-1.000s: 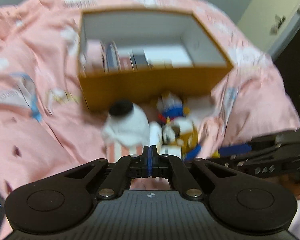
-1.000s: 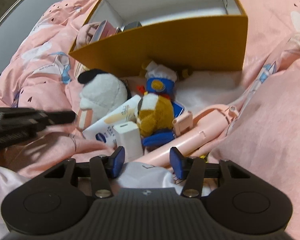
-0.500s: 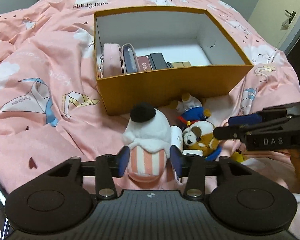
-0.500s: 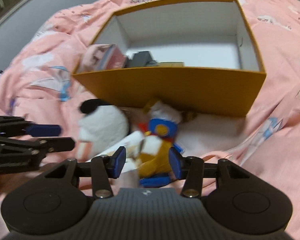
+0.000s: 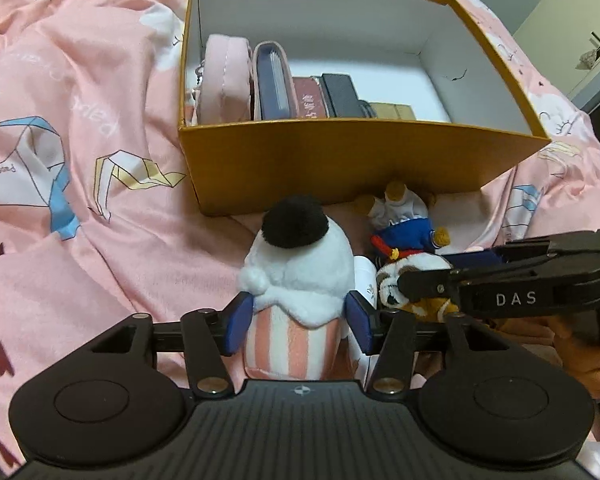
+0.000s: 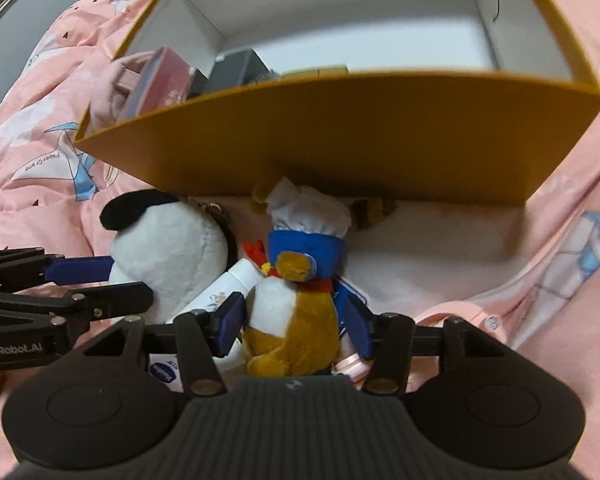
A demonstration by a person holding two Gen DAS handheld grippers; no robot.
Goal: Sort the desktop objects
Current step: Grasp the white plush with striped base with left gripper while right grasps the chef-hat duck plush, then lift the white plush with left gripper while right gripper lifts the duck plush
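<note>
Opening, left gripper [image 5: 298, 322] straddles the white plush with black pom-pom [image 5: 300, 264], pads beside its striped base, no squeeze visible | right gripper [image 6: 294, 326] opening too, brown-and-white plush [image 6: 292, 320] between its pads | both toys lie on pink bedding [image 5: 80, 160] before the orange box [image 5: 340, 160] | pouches, small cases line the box's near wall

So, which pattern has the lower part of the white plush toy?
Pink and white vertical stripes on the white plush toy, clearest in the left wrist view.
</note>
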